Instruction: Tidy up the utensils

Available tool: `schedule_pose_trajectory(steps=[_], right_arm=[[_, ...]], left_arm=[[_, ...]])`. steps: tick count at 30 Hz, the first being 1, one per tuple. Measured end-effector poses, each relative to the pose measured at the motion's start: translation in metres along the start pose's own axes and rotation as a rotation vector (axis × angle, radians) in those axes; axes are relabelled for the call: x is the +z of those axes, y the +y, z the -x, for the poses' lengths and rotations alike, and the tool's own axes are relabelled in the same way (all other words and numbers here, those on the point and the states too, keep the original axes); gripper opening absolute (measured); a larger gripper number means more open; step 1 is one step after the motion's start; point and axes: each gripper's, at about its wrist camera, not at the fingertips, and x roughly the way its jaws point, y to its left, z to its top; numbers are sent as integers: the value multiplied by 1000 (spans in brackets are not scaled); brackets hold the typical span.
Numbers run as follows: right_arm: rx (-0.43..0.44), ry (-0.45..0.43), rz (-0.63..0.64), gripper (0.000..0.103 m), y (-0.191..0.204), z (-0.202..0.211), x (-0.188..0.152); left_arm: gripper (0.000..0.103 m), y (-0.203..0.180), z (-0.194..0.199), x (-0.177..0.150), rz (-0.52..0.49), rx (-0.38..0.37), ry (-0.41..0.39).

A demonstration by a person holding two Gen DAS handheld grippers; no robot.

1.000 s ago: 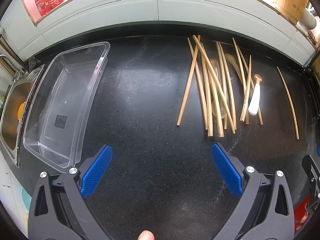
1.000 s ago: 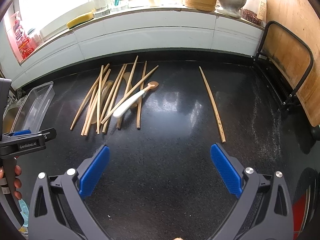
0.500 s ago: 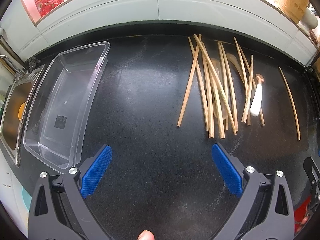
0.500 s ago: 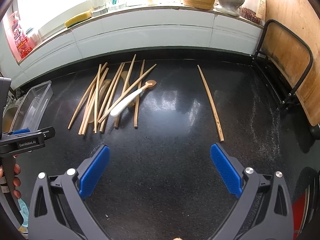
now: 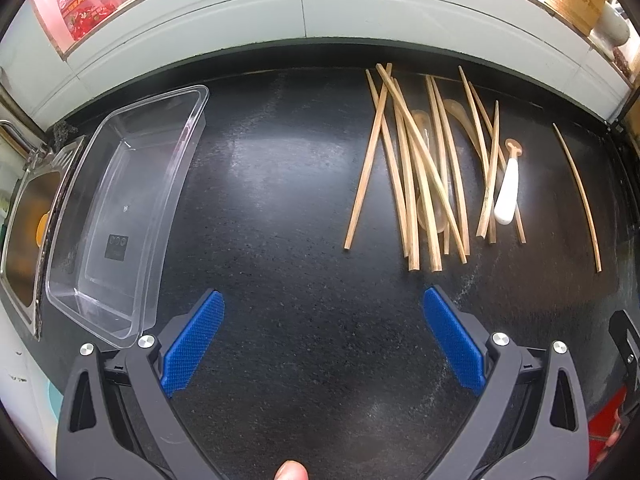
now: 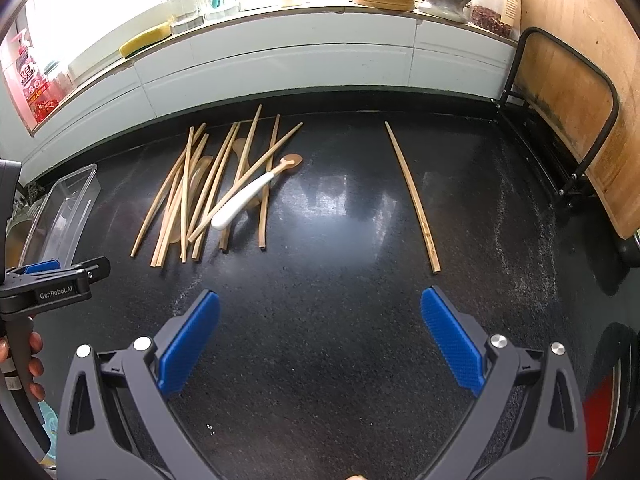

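Sink [image 5: 28, 216]: far left, sunk beside the worktop [image 5: 280, 208]; an orange item inside.
Tray [image 5: 120, 208]: clear plastic, empty, on the worktop just right of the sink.
Left gripper [image 5: 323, 336]: jaws spread wide, holding nothing, above bare worktop between tray and chopsticks.
Chopsticks [image 5: 416, 168]: loose crossed pile, right of centre, well apart from the tray; wooden spoons partly hidden beneath.
White-handled spoon [image 5: 508, 192]: lying on the pile's right side.
Single chopstick [image 6: 412, 196]: alone, apart, right of the pile.
Right gripper [image 6: 319, 336]: jaws spread wide, empty, near the single chopstick's near end.
Rack [image 6: 560, 128]: black wire, far right, holding a wooden board.
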Motion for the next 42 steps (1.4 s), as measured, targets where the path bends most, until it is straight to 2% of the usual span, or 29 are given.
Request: schedule_pose_trajectory(steps=[16, 42], right_arm=[[11, 8, 22, 98, 10, -3, 3], [-1, 27, 6, 98, 2, -7, 3]], left_arm=[[97, 9, 1, -3, 24, 16, 4], [97, 3, -3, -2, 16, 15, 15]])
